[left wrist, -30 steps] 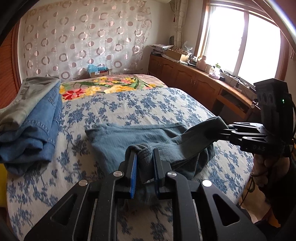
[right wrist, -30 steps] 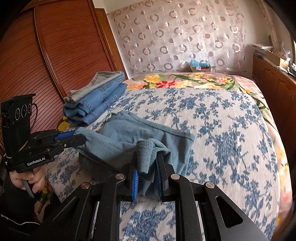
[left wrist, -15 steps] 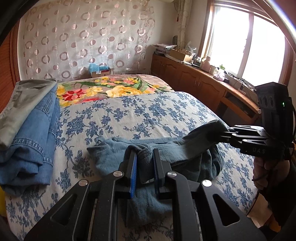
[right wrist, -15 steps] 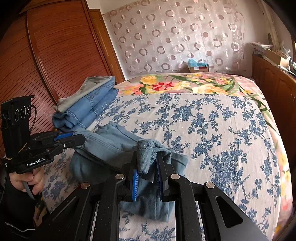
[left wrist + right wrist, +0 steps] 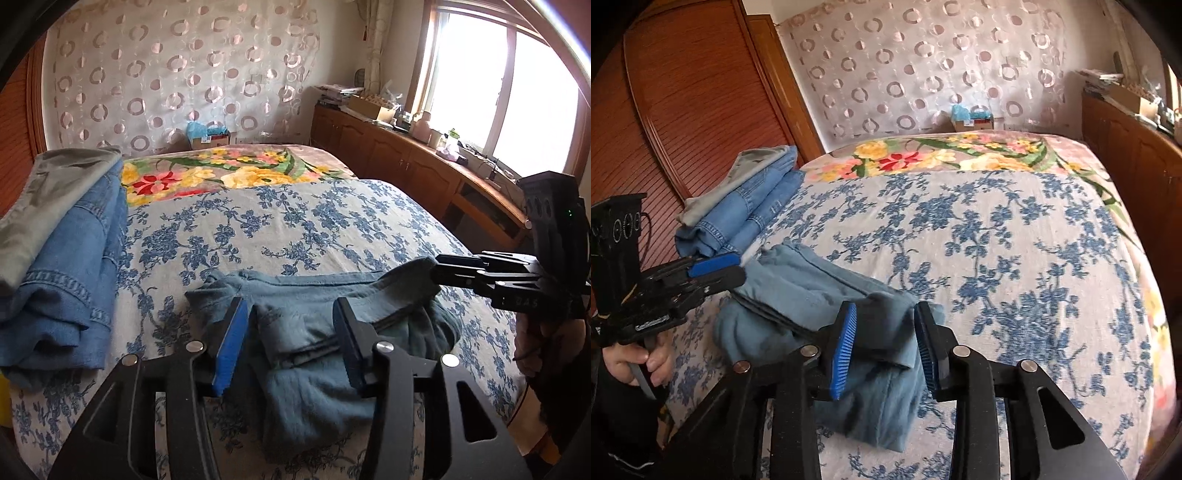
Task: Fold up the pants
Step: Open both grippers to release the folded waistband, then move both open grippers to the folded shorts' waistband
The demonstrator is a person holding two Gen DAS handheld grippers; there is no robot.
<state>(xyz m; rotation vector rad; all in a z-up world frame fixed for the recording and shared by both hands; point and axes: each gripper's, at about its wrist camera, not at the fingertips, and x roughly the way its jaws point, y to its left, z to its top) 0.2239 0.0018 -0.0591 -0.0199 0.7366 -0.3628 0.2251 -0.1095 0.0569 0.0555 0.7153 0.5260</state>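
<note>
Grey-blue pants (image 5: 317,387) lie folded over on themselves near the front edge of the bed (image 5: 295,221). My left gripper (image 5: 288,332) straddles the left end of the fold; its jaws are opening and the cloth lies loose between the blue pads. In the right wrist view, my right gripper (image 5: 886,339) straddles the other end of the pants (image 5: 798,280). Its jaws are opening too, with a bunched fold between them. Each gripper shows in the other's view, the right gripper (image 5: 439,269) and the left gripper (image 5: 735,269), each held by a hand.
A stack of folded jeans and grey trousers (image 5: 62,258) sits at the bed's left side by the wooden wardrobe (image 5: 683,110). A floral blanket (image 5: 221,173) covers the head end. Low wooden cabinets (image 5: 406,173) with clutter line the window wall on the right.
Both grippers drew the pants' edge toward the near side of the bed, doubling the cloth over. Their jaws, shut on the cloth before, have now parted.
</note>
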